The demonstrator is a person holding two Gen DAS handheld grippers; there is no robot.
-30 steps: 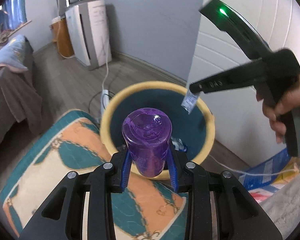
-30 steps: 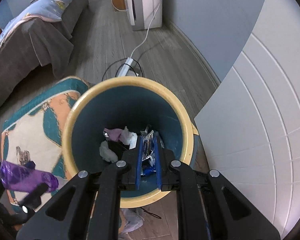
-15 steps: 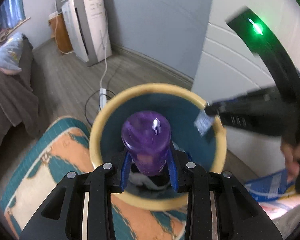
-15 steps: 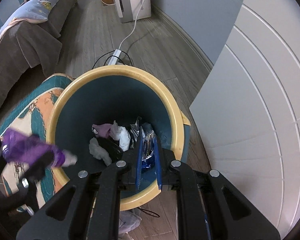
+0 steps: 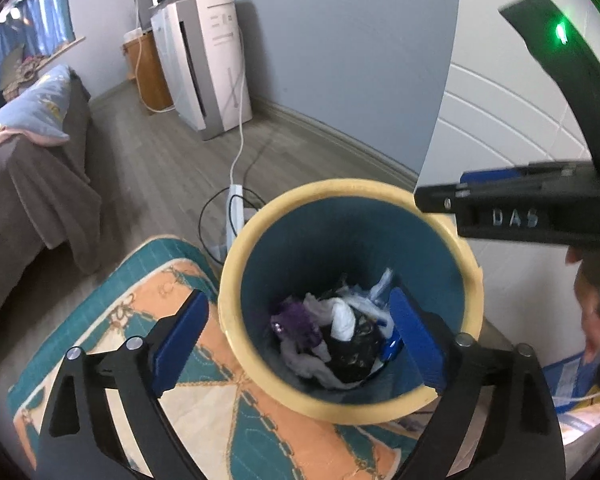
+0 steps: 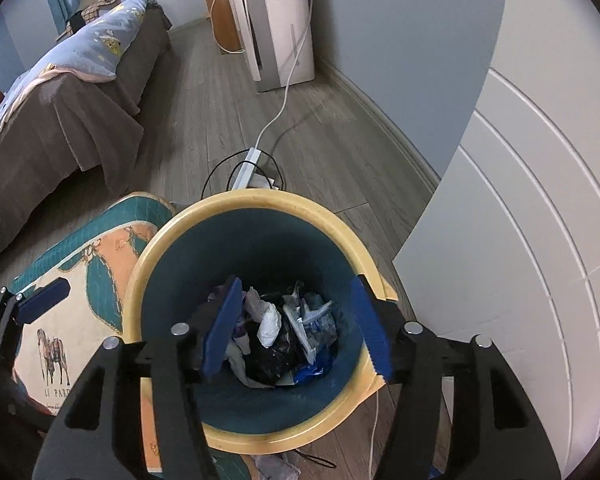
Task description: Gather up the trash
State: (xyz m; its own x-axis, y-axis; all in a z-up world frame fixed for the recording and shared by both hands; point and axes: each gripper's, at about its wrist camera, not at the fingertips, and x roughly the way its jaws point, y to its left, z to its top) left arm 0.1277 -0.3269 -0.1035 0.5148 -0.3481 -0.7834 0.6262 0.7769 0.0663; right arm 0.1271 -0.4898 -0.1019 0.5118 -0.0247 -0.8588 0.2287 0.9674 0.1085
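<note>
The left claw [image 5: 296, 336] is held above the yellow-rimmed bin [image 5: 236, 280] with its jaws spread wide, having just been opening; nothing is gripped between its blue pads [image 5: 180, 336]; the purple cup [image 5: 296, 322] is seen lying well below it among the crumpled wrappers and tissues [image 5: 340, 320] at the bottom of the bin. The right claw [image 6: 296, 328] is likewise poised over the bin [image 6: 148, 256], its jaws parted and just opened, with nothing between them; a silvery wrapper [image 6: 300, 324] lies in the heap beneath it. In the left wrist view the right claw's black body [image 5: 512, 216] is seen over the far rim, gripped by a hand [image 5: 596, 304]. The bin stands on the floor beside a patterned rug [image 6: 68, 320]; a power strip [image 6: 248, 164] lies just beyond it.
</note>
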